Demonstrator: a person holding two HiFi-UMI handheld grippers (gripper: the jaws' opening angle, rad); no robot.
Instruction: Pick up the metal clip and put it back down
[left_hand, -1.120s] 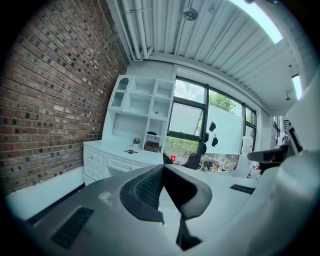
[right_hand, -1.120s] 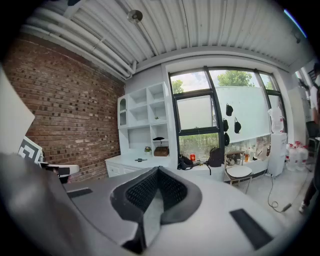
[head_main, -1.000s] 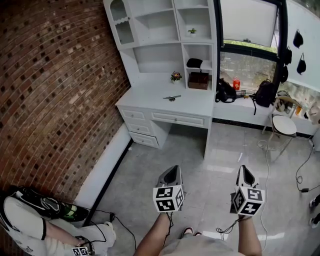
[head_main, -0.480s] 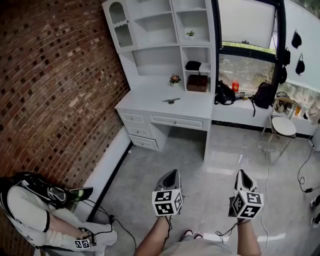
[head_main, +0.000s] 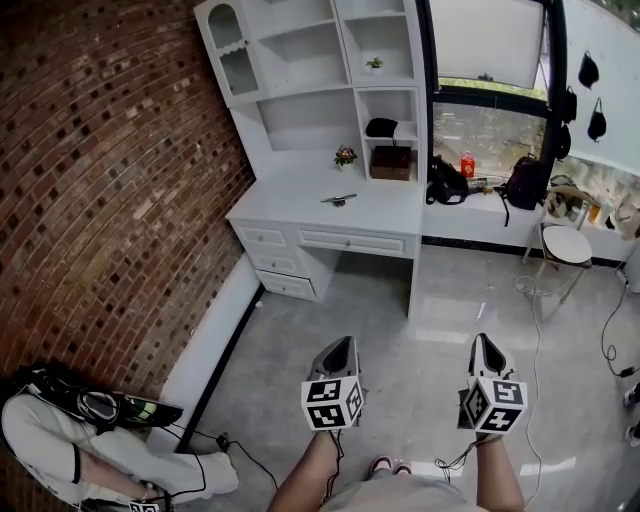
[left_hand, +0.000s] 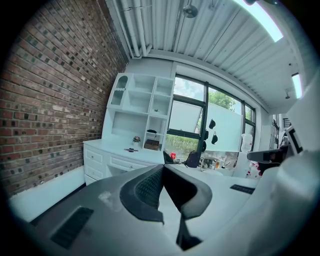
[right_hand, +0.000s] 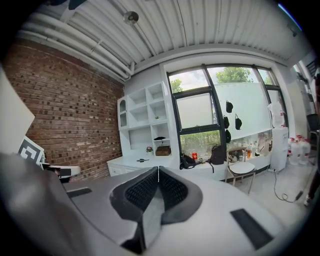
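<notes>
Left gripper (head_main: 344, 346) and right gripper (head_main: 486, 343) are clenched empty and carried low, likely because the metal clip (head_main: 340, 199) lies mid-desk (head_main: 285, 205), well apart.

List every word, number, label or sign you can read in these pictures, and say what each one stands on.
No text can be read in any view.
Marker cube on the left gripper: black-and-white square patterns only, no letters or numbers.
Marker cube on the right gripper: the same kind of pattern, no text.
Red bottle on the window ledge: any label is too small to read.
</notes>
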